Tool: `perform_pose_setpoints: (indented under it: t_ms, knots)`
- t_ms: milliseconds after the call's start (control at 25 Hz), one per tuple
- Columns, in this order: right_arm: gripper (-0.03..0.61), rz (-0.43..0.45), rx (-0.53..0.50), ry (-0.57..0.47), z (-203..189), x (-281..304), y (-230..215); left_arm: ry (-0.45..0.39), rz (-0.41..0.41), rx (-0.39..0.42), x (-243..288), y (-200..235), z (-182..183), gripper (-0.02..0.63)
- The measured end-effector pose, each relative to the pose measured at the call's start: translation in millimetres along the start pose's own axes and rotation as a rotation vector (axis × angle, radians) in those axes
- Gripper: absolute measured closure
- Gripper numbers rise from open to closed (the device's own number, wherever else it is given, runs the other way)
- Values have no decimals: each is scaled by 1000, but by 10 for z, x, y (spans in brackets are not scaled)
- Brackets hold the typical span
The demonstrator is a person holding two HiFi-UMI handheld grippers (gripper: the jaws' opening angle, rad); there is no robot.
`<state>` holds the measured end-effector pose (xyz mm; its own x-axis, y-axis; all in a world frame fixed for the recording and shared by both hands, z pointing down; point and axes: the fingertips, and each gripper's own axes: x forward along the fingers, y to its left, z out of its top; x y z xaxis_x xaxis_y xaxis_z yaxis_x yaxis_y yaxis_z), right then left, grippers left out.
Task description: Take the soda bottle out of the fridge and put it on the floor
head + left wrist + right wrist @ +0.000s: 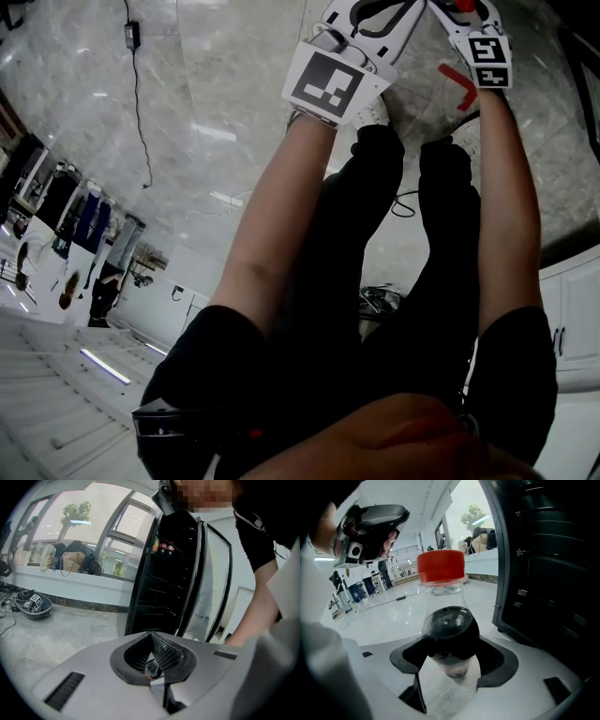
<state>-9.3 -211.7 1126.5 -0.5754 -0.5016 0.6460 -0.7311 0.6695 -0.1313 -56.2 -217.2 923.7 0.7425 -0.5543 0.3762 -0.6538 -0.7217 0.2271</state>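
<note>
Noted right gripper (451, 667) clamped on soda bottle (450, 627), already outside the fridge (543, 573). Found red cap (440, 566) beyond the jaw tips and dark liquid in the body at the grip. Cannot tell contact of base with floor (389, 609). Noted left gripper (157, 663) with jaws together, holding nothing, carried up and to the left of the right jaws.

Judged step in hand: setting the bottle down.
- Lower slowly, seating the base flat.
- Keep upright, without canting toward the fridge at the right of the jaws.
- Hold the clamp until feeling full weight taken by the floor.
- Then part jaws wide and back straight off, to avoid dragging the bottle over with the pads.
- Keep left gripper clear of the neck.
- Avoid shaking, given probably fizzy contents.

Contents check:
- Fridge, ahead of left gripper: door open, dark shelves mostly bare in the part visible. Counted a few small bottles (164, 549) standing on an upper shelf.
- Soda bottle: capped, dark drink inside, fill level not readable.
</note>
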Motion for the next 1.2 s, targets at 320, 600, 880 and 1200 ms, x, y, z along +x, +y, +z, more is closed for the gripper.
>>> perform_pose_setpoints:
  t_ms: [320, 600, 880, 1200]
  knots:
    - [261, 50, -31, 4, 54, 67, 87, 3, 11, 1, -38, 36, -11, 615]
    - [259, 78, -6, 15, 101, 115, 114, -13, 36, -18, -114, 105, 35, 615]
    - [259, 71, -15, 5, 400, -271, 154, -14, 49, -35, -314, 19, 295, 615]
    - [259, 51, 45, -142, 1519, -1442, 312, -41, 60, -8, -758, -380, 1232, 615]
